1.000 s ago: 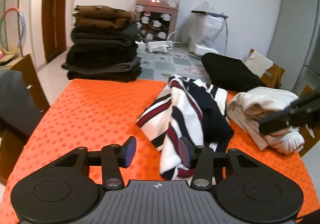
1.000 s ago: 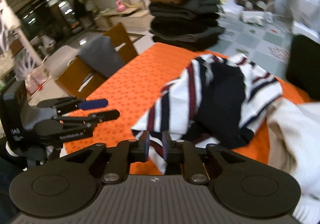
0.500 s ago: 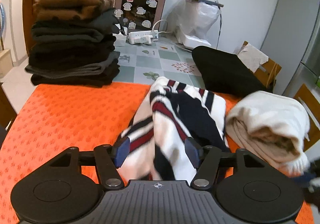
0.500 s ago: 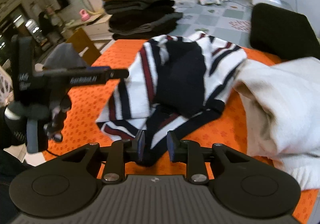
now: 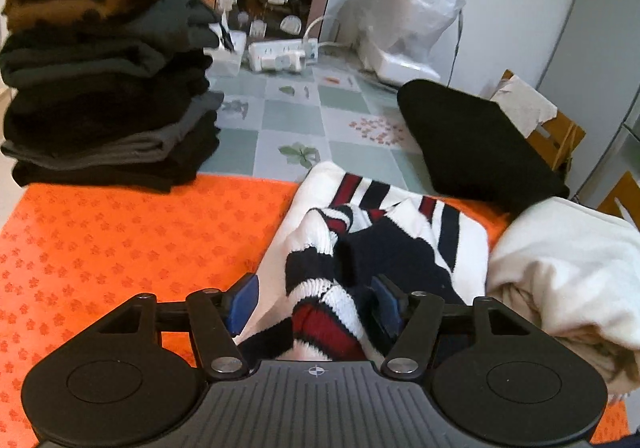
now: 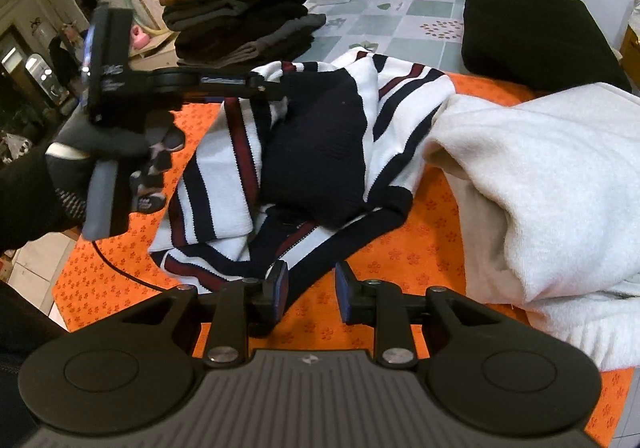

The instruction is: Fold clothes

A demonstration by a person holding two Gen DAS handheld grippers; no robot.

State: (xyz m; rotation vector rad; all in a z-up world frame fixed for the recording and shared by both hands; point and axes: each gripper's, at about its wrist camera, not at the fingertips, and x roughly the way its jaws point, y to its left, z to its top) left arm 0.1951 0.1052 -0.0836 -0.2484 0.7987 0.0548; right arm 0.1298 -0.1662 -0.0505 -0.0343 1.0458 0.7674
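While the striped sweater point(image 6: 320, 152) lies crumpled near the middle of the orange table point(image 5: 120, 248), with its dark hem at the near edge, a fold cannot be made cleanly until the garment is spread flat, so the step in hand is judged to be the taking of two edges. The right gripper point(image 6: 311, 286) is held low over the near edge, its jaws released and parted a little, nothing pressed between them, though the hem is seen just at the left pad. The left gripper point(image 5: 314, 302) is set over a bunched part of the sweater, and its jaws are closing with the knit between them; the pads are not yet seen to press on it. A single layer should be taken by each, and the hem pulled taut. Just beside, at the right edge, a cream garment point(image 6: 540, 188) is heaped. Farther off, a folded stack point(image 5: 104, 80) is piled at the far left corner. No container is seen.
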